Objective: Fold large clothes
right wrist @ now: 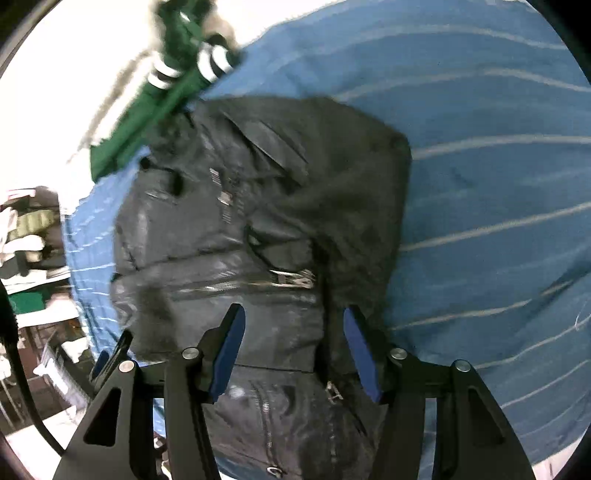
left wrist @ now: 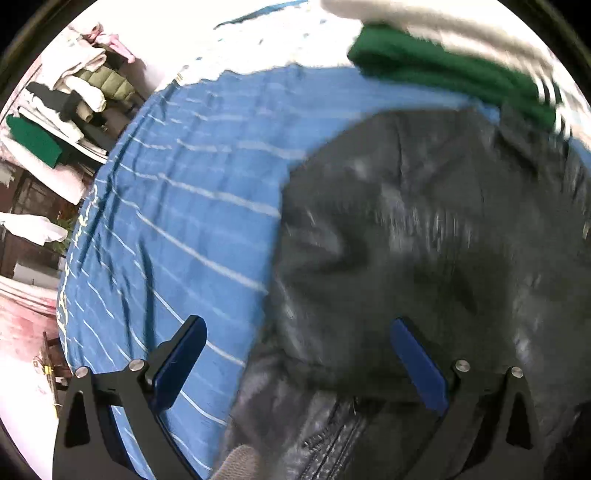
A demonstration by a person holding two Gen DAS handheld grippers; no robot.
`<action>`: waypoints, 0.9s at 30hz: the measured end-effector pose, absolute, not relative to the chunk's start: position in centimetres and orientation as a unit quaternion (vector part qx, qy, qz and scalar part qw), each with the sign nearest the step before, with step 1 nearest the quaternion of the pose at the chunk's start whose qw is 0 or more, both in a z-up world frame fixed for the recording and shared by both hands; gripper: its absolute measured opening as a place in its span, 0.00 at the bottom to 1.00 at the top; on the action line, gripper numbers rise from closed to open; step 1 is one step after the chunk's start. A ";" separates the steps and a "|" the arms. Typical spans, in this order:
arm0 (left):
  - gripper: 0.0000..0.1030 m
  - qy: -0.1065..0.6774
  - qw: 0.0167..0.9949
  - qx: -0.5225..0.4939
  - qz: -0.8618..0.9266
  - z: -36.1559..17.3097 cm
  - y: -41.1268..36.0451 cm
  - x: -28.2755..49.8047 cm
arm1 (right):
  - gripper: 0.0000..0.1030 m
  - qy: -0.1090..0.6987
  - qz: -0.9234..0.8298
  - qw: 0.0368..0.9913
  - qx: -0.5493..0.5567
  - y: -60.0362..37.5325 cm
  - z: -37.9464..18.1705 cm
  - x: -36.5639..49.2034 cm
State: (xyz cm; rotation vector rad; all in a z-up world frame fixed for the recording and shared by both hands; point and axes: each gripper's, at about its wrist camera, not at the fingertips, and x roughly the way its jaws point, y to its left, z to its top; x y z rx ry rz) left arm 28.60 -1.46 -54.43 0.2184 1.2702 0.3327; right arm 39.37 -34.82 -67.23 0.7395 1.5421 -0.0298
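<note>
A black leather jacket (left wrist: 424, 236) with zippers lies bunched on a blue striped sheet (left wrist: 184, 206). My left gripper (left wrist: 299, 325) is open, wide apart, above the jacket's left edge, holding nothing. In the right wrist view the jacket (right wrist: 258, 221) fills the middle, with its zipper and buckle showing. My right gripper (right wrist: 293, 317) is open just over the jacket's lower part, with nothing between the blue pads (right wrist: 231, 354). Both views are motion-blurred.
A folded green garment (left wrist: 443, 70) with white stripes lies beyond the jacket; it also shows in the right wrist view (right wrist: 162, 96). A white cloth (left wrist: 443, 26) lies behind it. Shelves with stacked clothes (left wrist: 66, 96) stand at the left. The blue sheet (right wrist: 498, 184) extends right.
</note>
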 end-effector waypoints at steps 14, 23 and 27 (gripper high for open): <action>1.00 0.555 0.822 0.045 0.118 -58.2 0.3 28.1 | 0.02 0.666 -0.095 0.711 0.203 -32.1 -67.9 37.8; 1.00 0.582 0.792 0.068 0.168 -55.1 0.0 26.1 | 0.51 0.699 -0.072 0.681 0.207 -33.9 -66.4 37.8; 1.00 0.572 0.778 0.152 0.211 -53.4 -3.3 23.0 | 0.64 0.705 -0.061 0.689 0.154 -34.0 -65.2 35.7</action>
